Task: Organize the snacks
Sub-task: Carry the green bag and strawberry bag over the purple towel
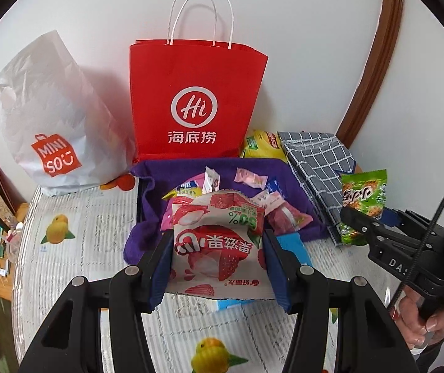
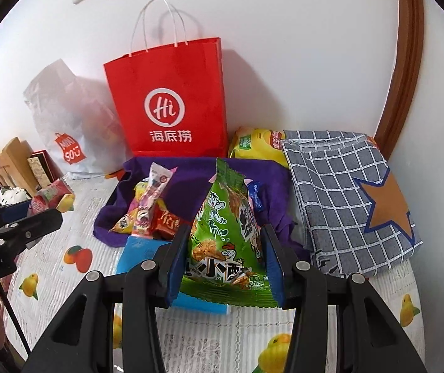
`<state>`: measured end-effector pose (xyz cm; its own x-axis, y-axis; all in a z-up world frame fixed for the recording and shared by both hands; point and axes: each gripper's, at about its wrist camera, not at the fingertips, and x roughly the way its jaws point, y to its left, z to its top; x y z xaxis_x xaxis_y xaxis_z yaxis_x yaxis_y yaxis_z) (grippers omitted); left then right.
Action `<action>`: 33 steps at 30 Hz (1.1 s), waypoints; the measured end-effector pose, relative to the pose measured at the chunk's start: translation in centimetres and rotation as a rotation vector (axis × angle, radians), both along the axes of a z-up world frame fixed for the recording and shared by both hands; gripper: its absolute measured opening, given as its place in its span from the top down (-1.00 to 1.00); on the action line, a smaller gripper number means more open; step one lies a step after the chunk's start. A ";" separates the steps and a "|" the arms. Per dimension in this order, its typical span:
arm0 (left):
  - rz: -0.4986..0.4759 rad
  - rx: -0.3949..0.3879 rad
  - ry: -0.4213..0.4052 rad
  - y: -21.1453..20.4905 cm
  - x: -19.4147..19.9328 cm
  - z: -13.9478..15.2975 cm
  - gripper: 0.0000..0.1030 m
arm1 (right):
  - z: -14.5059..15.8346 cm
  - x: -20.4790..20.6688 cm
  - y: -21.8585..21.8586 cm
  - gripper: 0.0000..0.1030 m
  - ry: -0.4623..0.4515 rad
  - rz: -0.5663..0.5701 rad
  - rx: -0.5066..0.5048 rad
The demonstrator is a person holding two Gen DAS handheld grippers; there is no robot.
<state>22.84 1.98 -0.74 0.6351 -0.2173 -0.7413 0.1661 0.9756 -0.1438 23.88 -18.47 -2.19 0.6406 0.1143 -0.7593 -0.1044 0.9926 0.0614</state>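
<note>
White wall behind; your left gripper [image 1: 218,272] clamps the lychee packet [image 1: 218,242], your right gripper [image 2: 226,269] the green snack [image 2: 228,242].

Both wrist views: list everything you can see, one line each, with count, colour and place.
paper bag: one, red, upright against the wall
plastic bag: one, white, left of the paper bag
purple cloth: one, holds the loose snacks, in front of the paper bag
loose snacks: several, mixed colours, on the purple cloth
chip bag: one, yellow, right of the paper bag
checked cloth: one, grey, far right
tablecloth: one, white with fruit print
pink packet: one, in the left gripper
green packet: one, in the right gripper
hand: one, on the right gripper's handle
</note>
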 end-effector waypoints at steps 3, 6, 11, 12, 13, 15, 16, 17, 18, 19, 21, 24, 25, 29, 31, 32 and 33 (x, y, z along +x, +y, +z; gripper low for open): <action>0.000 -0.009 0.006 -0.1 1.0 -0.1 -0.02 | -0.2 1.3 -0.2 0.12 0.016 0.000 0.003; 0.001 -0.013 0.012 -0.2 2.3 -0.2 -0.02 | -0.4 2.7 -0.3 0.12 0.026 -0.010 0.000; 0.001 -0.006 0.017 -0.1 4.4 -0.4 -0.02 | 0.0 4.7 -0.2 0.12 0.008 -0.011 0.010; 0.000 -0.007 0.019 -0.1 4.7 -0.4 -0.02 | 0.1 5.2 -0.1 0.12 0.004 -0.009 0.014; 0.003 -0.008 0.022 0.0 5.2 -0.5 -0.02 | 0.2 5.5 0.0 0.12 -0.001 -0.006 0.017; 0.006 -0.012 0.026 0.1 6.2 -0.7 -0.02 | 0.4 6.2 0.3 0.12 -0.018 0.004 0.020; 0.004 -0.017 0.027 0.2 6.7 -0.8 -0.02 | 0.5 6.6 0.4 0.12 -0.025 0.009 0.021; 0.003 -0.019 0.027 0.3 7.1 -0.8 -0.02 | 0.6 6.9 0.5 0.12 -0.033 0.013 0.021; 0.003 -0.020 0.028 0.3 7.5 -0.9 -0.02 | 0.6 7.3 0.6 0.12 -0.040 0.014 0.021; 0.003 -0.021 0.028 0.3 8.0 -1.1 -0.02 | 0.5 7.8 0.7 0.12 -0.042 0.017 0.019; 0.003 -0.025 0.034 0.3 8.9 -1.6 -0.02 | 0.2 8.6 0.8 0.12 -0.041 0.026 0.007; 0.000 -0.036 0.044 0.2 10.4 -2.3 -0.02 | -0.4 9.9 1.0 0.12 -0.035 0.038 0.001; 0.000 -0.035 0.046 0.1 10.7 -2.5 -0.02 | -0.6 10.3 1.0 0.12 -0.033 0.039 0.005; -0.001 -0.007 0.047 -0.5 12.3 -3.8 -0.02 | -1.9 11.8 0.9 0.12 -0.027 0.042 0.021; -0.004 -0.001 0.047 -0.7 12.8 -4.7 -0.02 | -3.0 12.6 0.9 0.12 -0.001 0.048 0.014; 0.000 0.005 0.052 -0.8 13.1 -5.1 -0.02 | -3.5 12.9 0.9 0.12 0.009 0.050 0.007; -0.001 0.019 0.065 -1.0 13.4 -5.7 -0.02 | -4.1 13.1 0.8 0.12 0.015 0.047 0.006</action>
